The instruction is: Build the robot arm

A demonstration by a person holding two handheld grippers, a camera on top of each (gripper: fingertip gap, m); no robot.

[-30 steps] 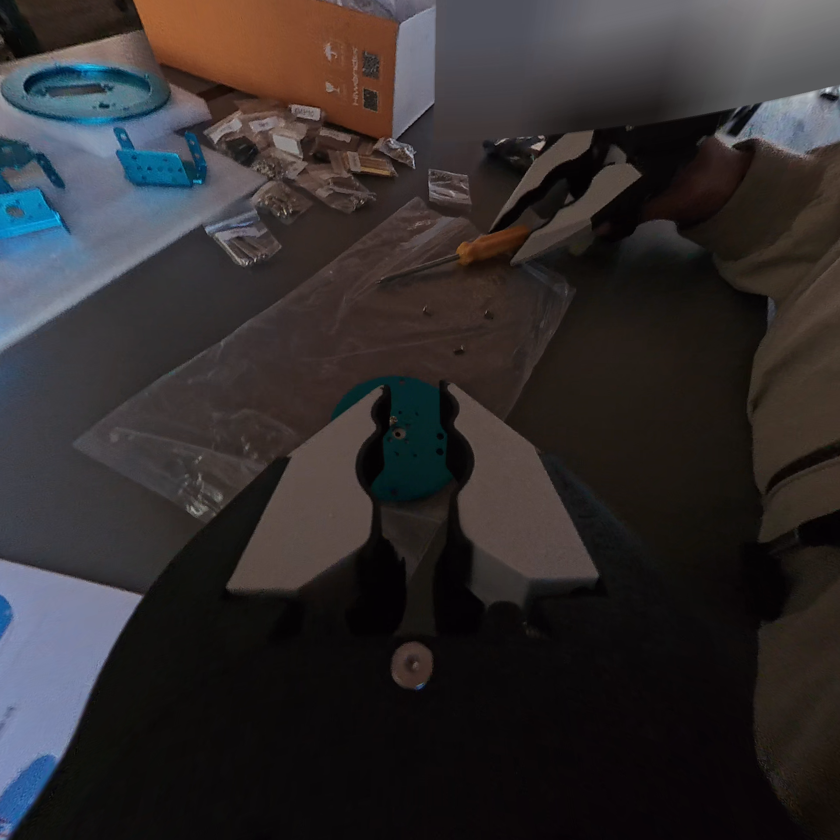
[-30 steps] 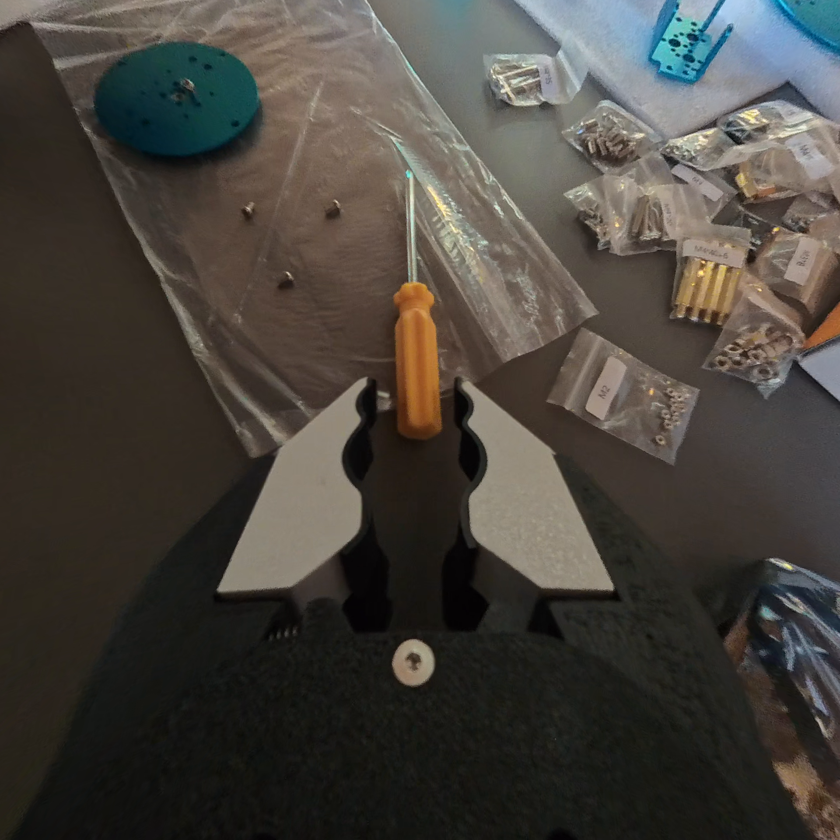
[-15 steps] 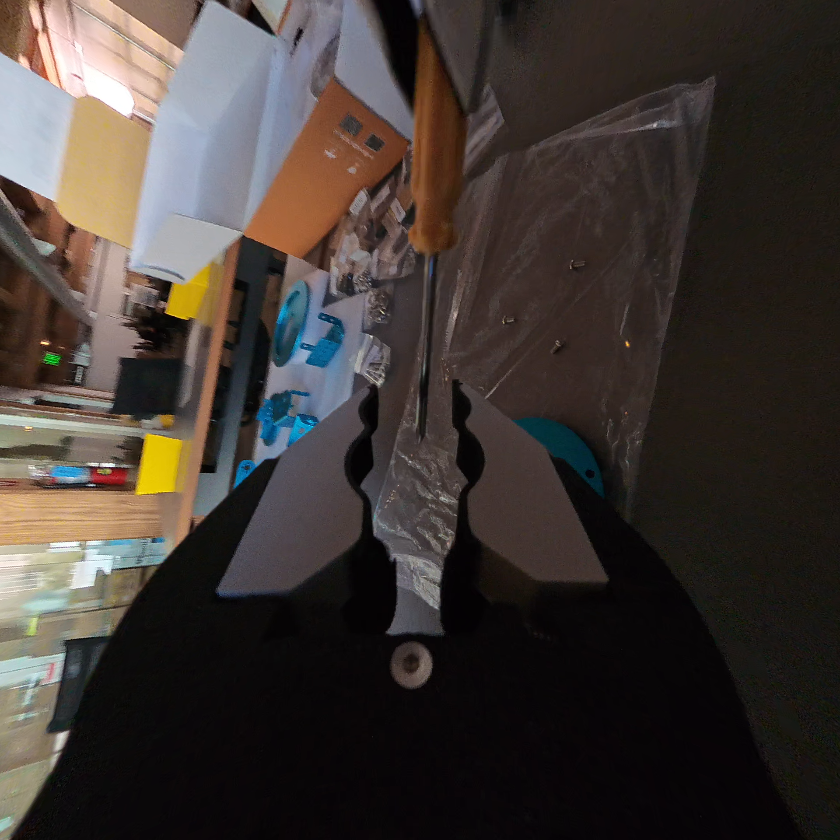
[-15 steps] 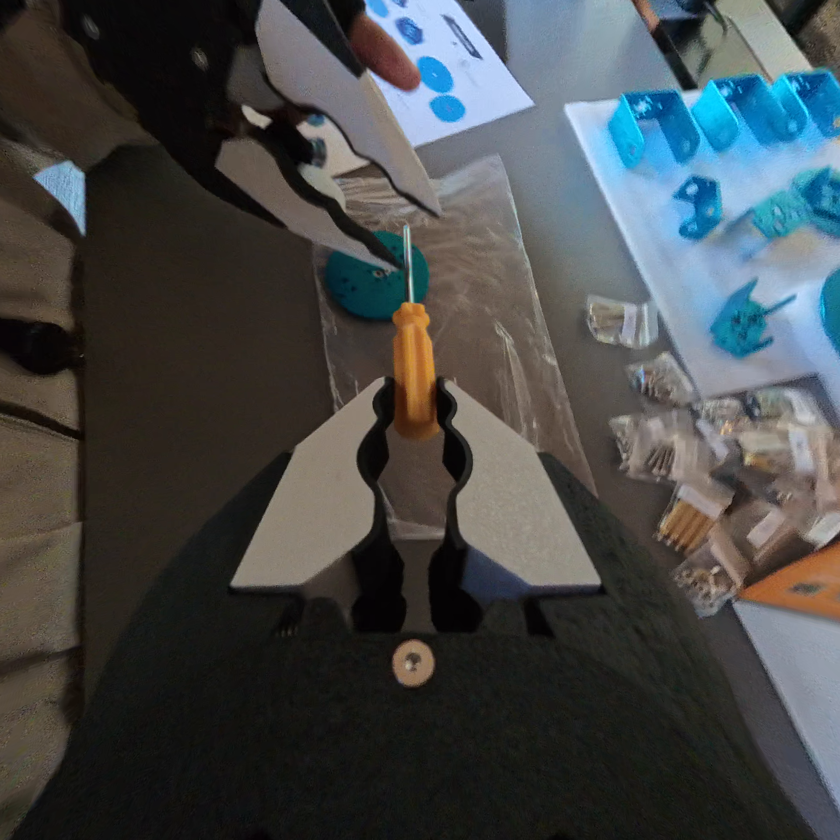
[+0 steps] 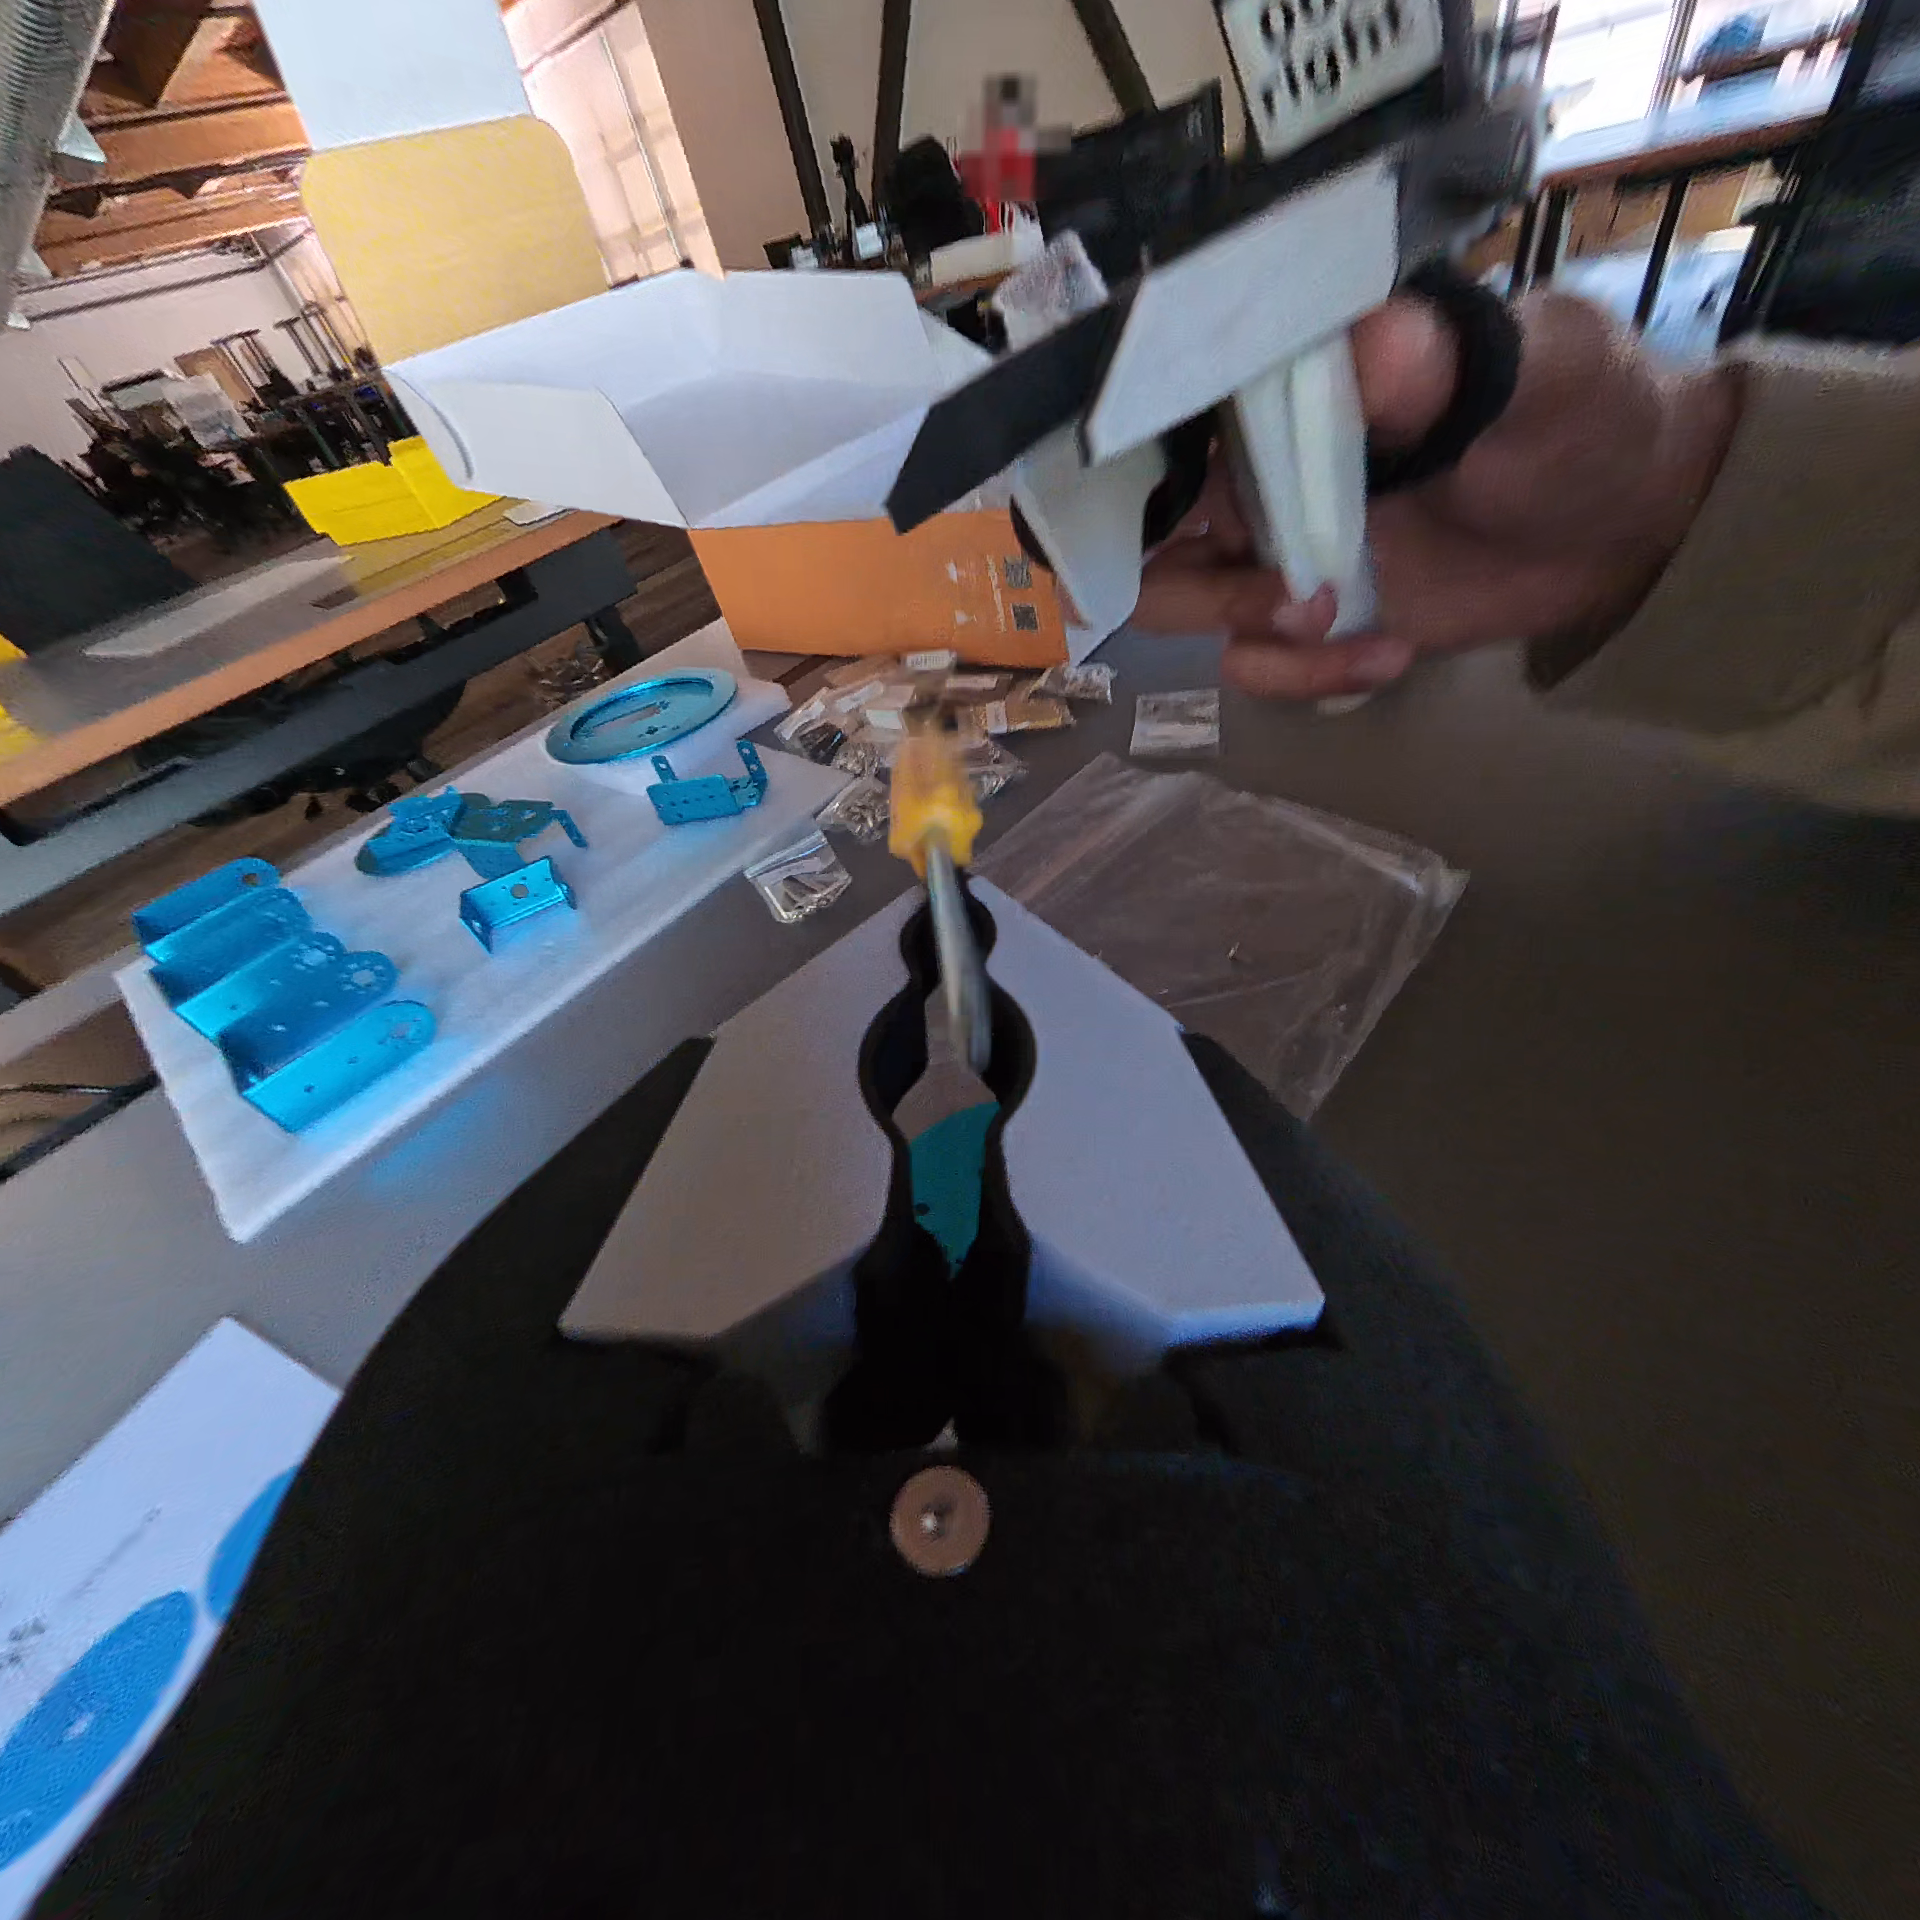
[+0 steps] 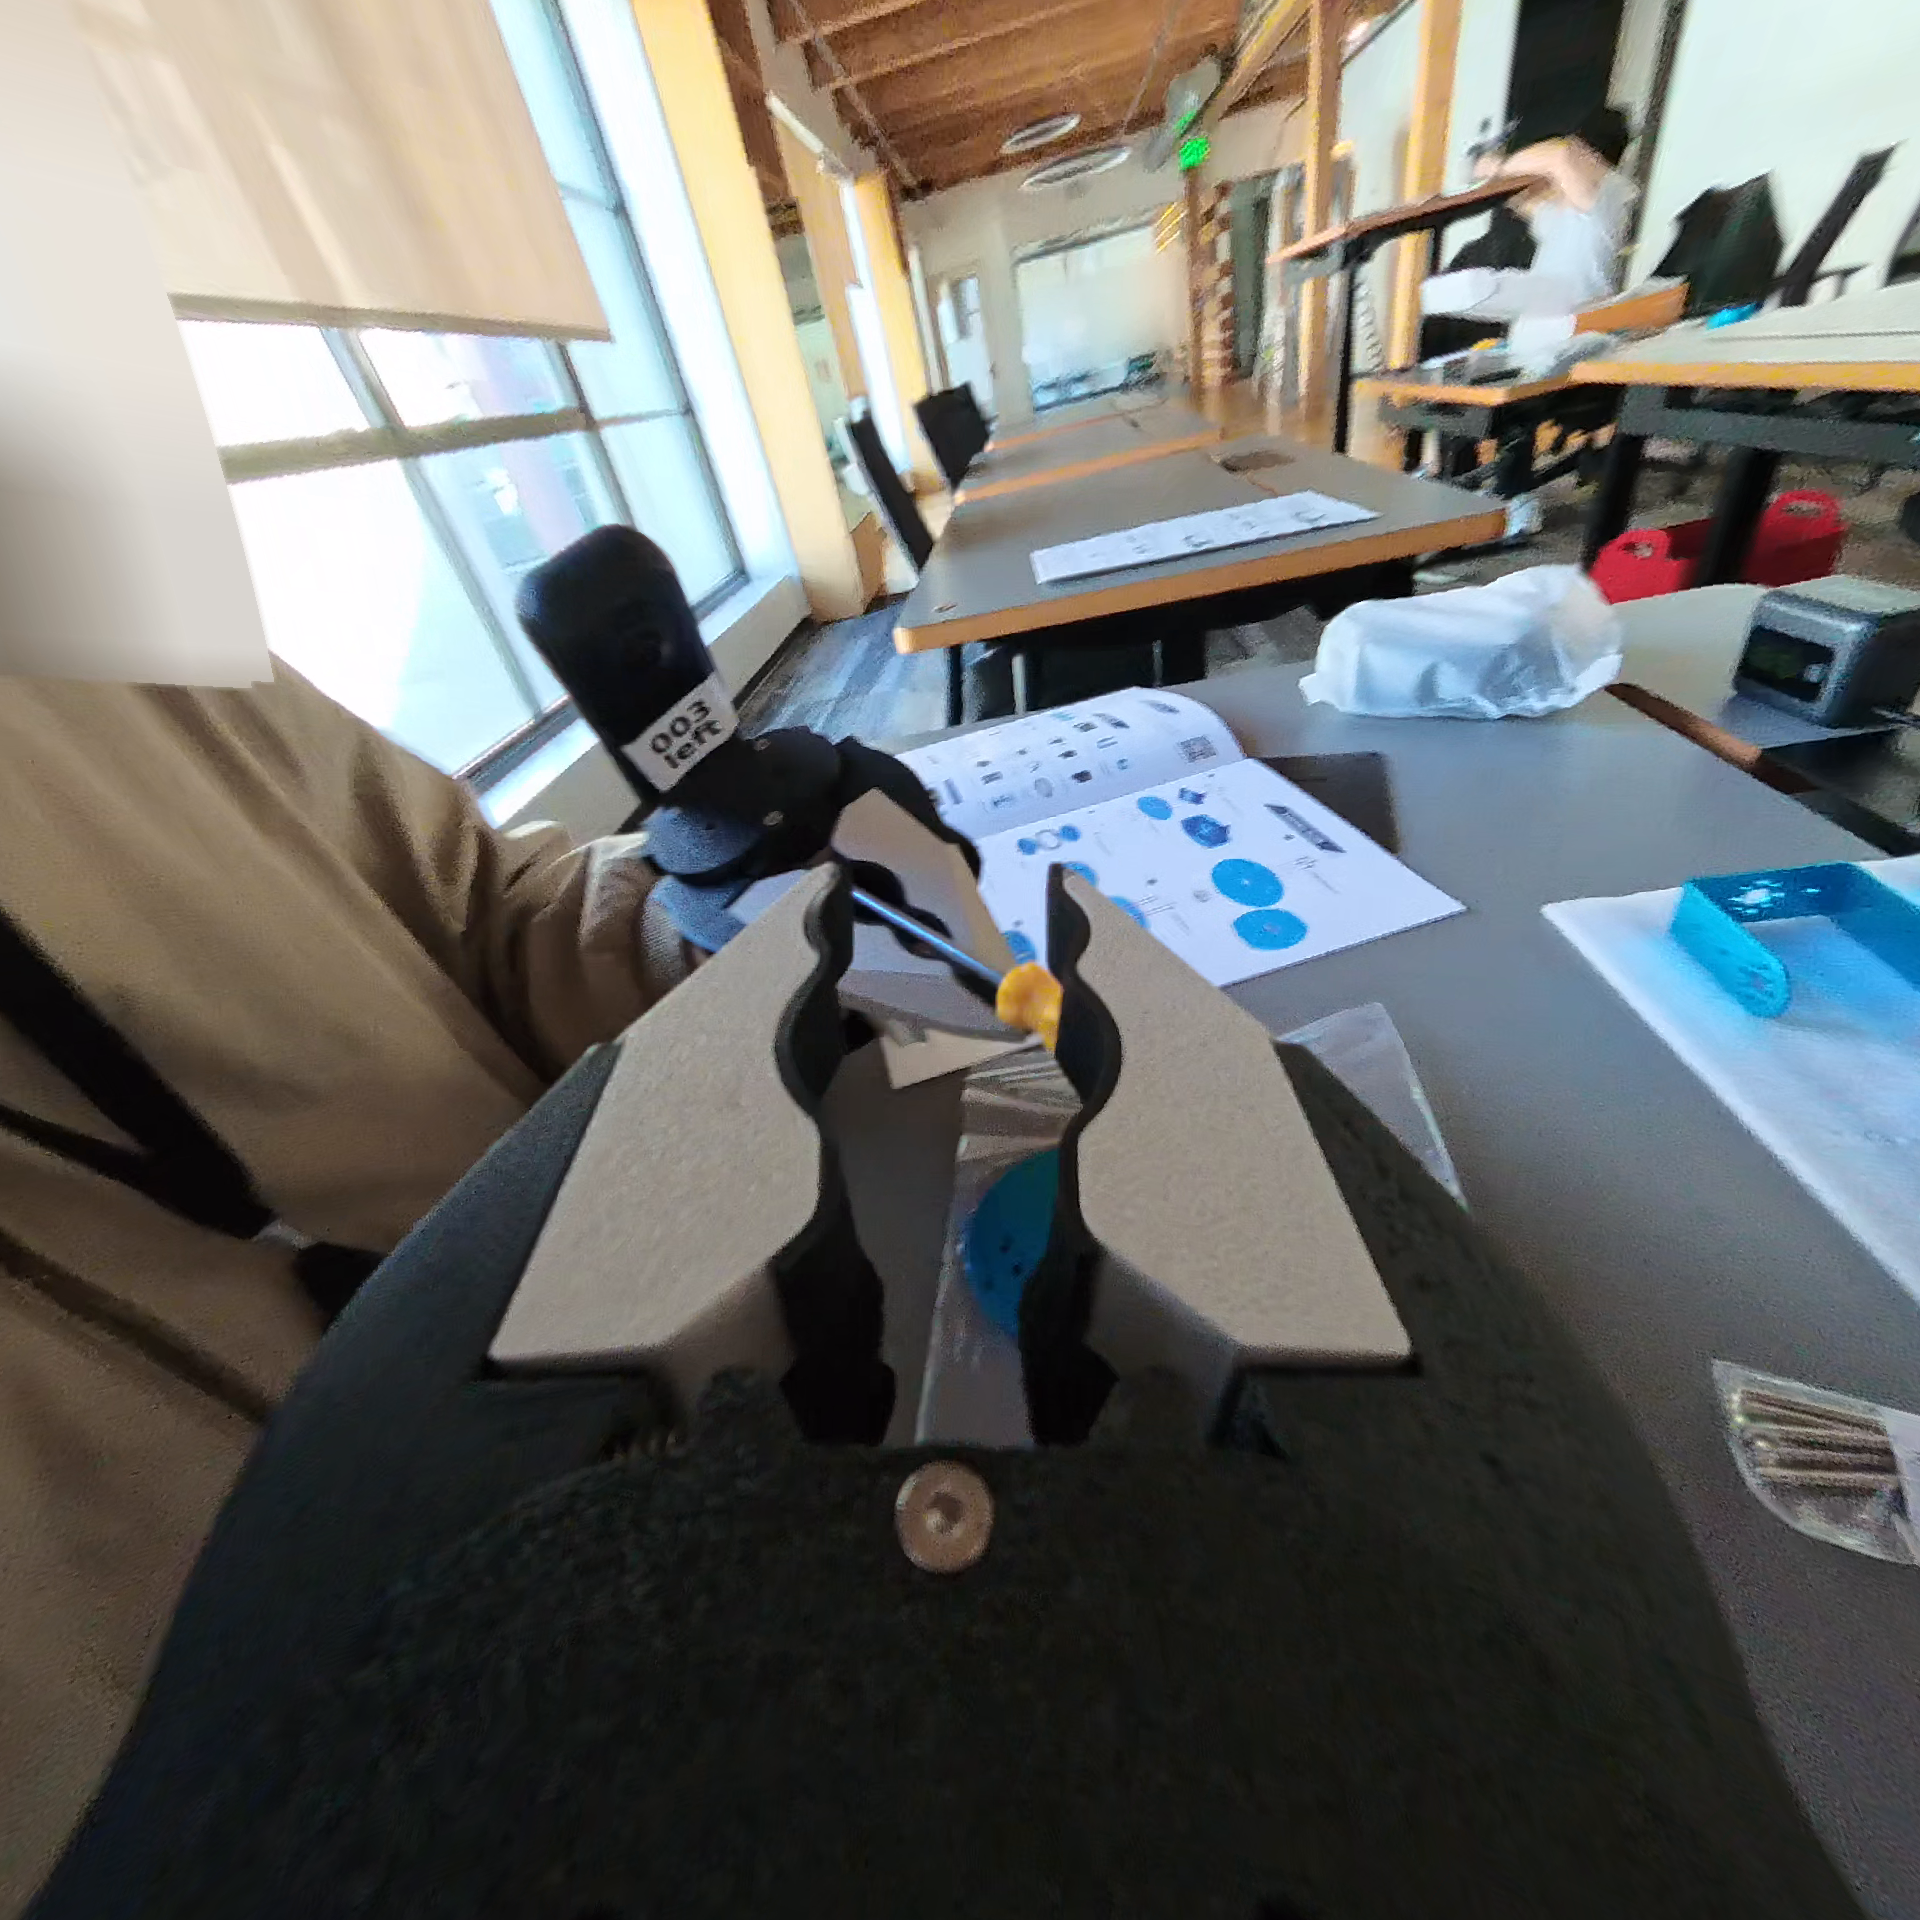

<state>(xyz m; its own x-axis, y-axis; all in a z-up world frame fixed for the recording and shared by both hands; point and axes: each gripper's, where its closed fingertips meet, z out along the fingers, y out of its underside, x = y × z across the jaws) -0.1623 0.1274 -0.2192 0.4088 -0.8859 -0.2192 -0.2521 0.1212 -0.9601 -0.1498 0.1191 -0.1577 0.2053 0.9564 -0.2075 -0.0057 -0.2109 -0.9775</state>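
My left gripper [image 5: 951, 914] is shut on the metal shaft of a screwdriver [image 5: 935, 816] and holds it above the table, yellow handle pointing away. A teal disc [image 5: 951, 1174] lies below, seen through the gap between the fingers. My right gripper [image 6: 945, 883] is open, its right finger beside the screwdriver's handle [image 6: 1029, 1003]. In the right wrist view the left gripper [image 6: 883, 883] holds the shaft just ahead. In the left wrist view the right gripper [image 5: 997, 551] hangs up and to the right, held by a hand. The disc [image 6: 1013, 1226] lies on a clear plastic bag [image 6: 1351, 1049].
A white foam sheet [image 5: 582, 997] carries several blue brackets and a blue ring [image 5: 641, 717]. Small bags of screws [image 5: 935, 707] lie before an orange box [image 5: 862, 592]. An open manual [image 6: 1195, 862] lies beyond the plastic bag [image 5: 1226, 904]. A person's beige sleeve [image 6: 260, 935] is at left.
The right gripper lifted the screwdriver off the table and brought its shaft to the left gripper. The left gripper shut on the shaft and the right gripper opened off the handle.
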